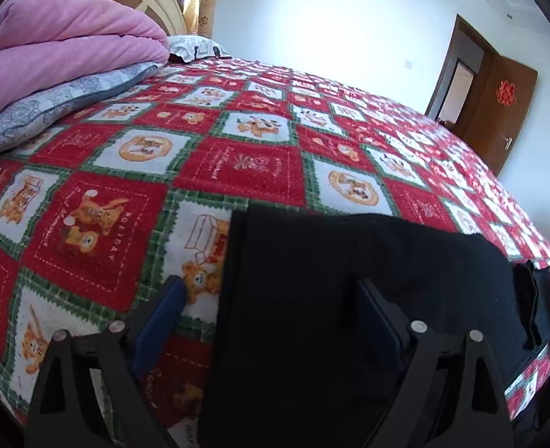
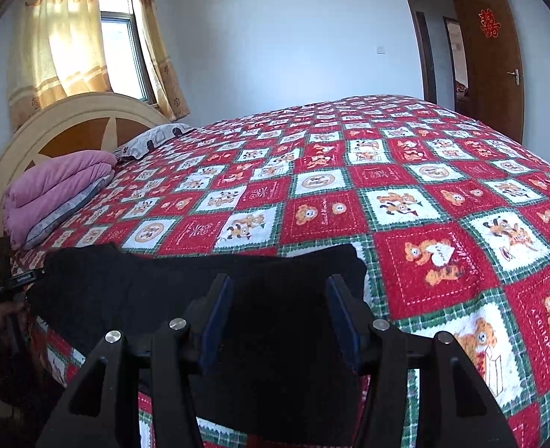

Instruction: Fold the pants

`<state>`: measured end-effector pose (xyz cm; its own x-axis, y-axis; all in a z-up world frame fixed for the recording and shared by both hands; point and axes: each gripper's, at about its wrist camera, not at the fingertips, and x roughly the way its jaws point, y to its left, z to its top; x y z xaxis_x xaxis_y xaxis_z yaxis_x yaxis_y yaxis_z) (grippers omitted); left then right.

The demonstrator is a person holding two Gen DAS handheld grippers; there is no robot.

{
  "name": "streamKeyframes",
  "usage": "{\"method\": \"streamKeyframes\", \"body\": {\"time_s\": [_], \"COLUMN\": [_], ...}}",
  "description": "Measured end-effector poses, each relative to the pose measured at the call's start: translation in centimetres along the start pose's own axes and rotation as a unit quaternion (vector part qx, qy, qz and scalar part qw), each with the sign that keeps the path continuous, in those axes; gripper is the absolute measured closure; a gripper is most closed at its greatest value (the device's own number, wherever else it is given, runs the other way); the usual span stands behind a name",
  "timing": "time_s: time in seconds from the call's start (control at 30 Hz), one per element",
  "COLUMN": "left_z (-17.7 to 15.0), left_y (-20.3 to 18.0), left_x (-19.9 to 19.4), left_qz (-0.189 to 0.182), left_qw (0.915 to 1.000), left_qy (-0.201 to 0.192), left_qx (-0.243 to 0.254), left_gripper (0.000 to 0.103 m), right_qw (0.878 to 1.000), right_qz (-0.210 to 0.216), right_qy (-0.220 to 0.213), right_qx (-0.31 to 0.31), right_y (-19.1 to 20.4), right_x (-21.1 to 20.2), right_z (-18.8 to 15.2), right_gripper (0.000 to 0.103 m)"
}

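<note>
Black pants (image 1: pixel 349 280) lie flat along the near edge of a bed with a red, white and green patterned cover (image 1: pixel 237 164). My left gripper (image 1: pixel 271 287) is open, its blue-padded fingers wide apart over the pants' left end, one finger over the cover, the other over the cloth. In the right wrist view the pants (image 2: pixel 133 287) stretch leftward, and my right gripper (image 2: pixel 278 285) is open above their right end. The left gripper shows there at the far left (image 2: pixel 19 280). Neither gripper holds cloth.
A folded pink blanket (image 1: pixel 50 48) on a grey pillow (image 1: pixel 62 108) lies at the head of the bed by the headboard (image 2: pixel 69 127). A second pillow (image 2: pixel 151 140) lies beyond. A window with curtains (image 2: pixel 88 44) and a brown door (image 2: pixel 491 48) are behind.
</note>
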<state>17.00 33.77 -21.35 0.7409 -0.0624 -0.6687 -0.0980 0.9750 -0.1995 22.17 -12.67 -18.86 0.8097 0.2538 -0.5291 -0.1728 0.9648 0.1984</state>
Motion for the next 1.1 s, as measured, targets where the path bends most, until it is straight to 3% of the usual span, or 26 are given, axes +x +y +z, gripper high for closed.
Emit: {"method": "streamKeyframes", "body": {"time_s": [0.1,0.2,0.33,0.47,0.67,0.83,1.1], "left_z": [0.2,0.1,0.5,0.8,1.4,2.7,5.0], "left_y": [-0.4,-1.3,-0.8,-1.4,-1.5,-3.9,-10.8], "left_x": [-1.1,-1.6,-2.0,-3.5,-6.5,-8.9,-11.1], "left_qz": [-0.008,0.005,-0.010,-0.029,-0.098,-0.144,-0.201], "left_qw": [0.9999,0.9997,0.9998,0.9993,0.9913,0.9852,0.9769], "left_qy": [0.011,0.015,0.010,-0.005,-0.027,-0.040,-0.035], "left_qx": [-0.001,0.019,-0.012,-0.024,-0.083,-0.084,-0.064], "left_gripper": [0.050,0.059,0.074,0.078,0.079,0.079,0.079], "right_qw": [1.000,1.000,1.000,1.000,1.000,0.998,0.996], "right_qz": [-0.001,0.000,-0.001,-0.003,-0.016,-0.031,-0.045], "right_qy": [-0.003,-0.006,-0.006,-0.016,-0.019,-0.019,-0.011], "right_qx": [-0.003,-0.003,-0.004,0.003,0.018,0.042,0.071], "right_y": [0.2,0.3,0.4,0.1,-0.7,-1.7,-3.9], "right_x": [-0.1,-0.2,-0.4,-0.8,-1.0,-1.5,-2.5], "right_z": [-0.1,-0.1,0.0,0.2,0.5,1.1,2.5], "right_gripper": [0.049,0.049,0.049,0.049,0.049,0.049,0.049]}}
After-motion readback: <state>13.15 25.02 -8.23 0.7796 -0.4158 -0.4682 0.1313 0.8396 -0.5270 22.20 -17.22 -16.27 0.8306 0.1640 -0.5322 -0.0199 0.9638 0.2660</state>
